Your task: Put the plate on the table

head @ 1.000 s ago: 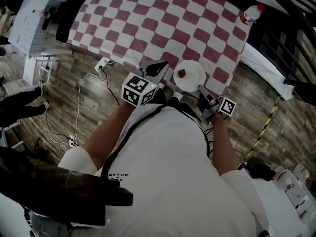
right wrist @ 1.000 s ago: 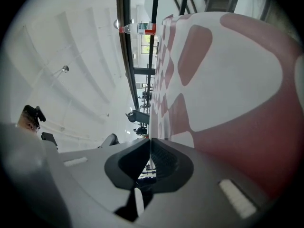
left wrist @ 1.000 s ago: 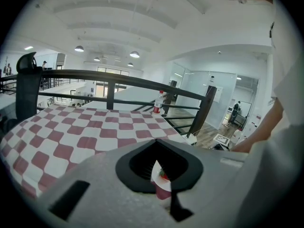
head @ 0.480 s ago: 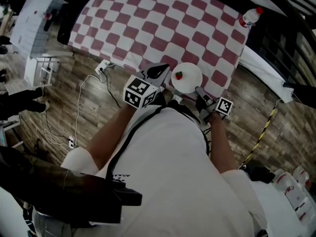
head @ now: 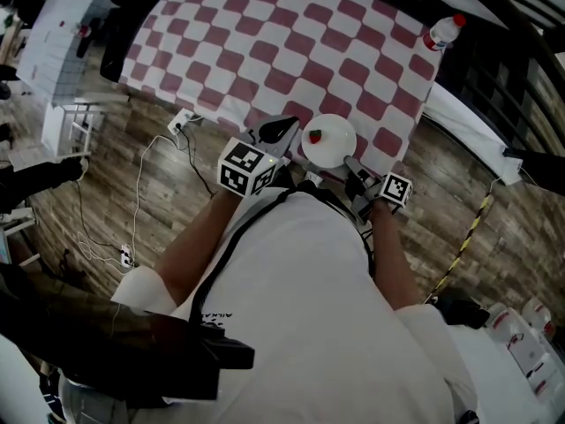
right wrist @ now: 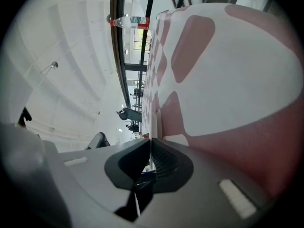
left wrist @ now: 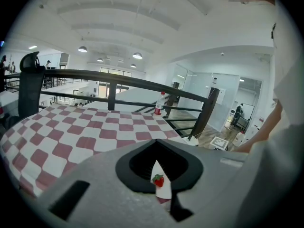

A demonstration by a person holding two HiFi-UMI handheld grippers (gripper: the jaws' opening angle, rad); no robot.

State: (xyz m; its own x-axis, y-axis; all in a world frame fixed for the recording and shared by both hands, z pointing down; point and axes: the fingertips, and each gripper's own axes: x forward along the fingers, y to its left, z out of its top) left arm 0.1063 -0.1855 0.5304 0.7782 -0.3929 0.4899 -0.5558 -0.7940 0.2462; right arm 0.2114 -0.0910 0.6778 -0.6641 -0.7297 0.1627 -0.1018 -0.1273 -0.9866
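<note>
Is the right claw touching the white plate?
Touching. Head view: the right gripper reaches the plate; right gripper view: its fingers clamp the thin white rim.

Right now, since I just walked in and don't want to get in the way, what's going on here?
A person holds a white plate with a strawberry at the near edge of the checked table. The right gripper is shut on the plate's rim; the left gripper, jaws together, sits beside it. Whether the plate rests on the table yet is unclear.
</note>
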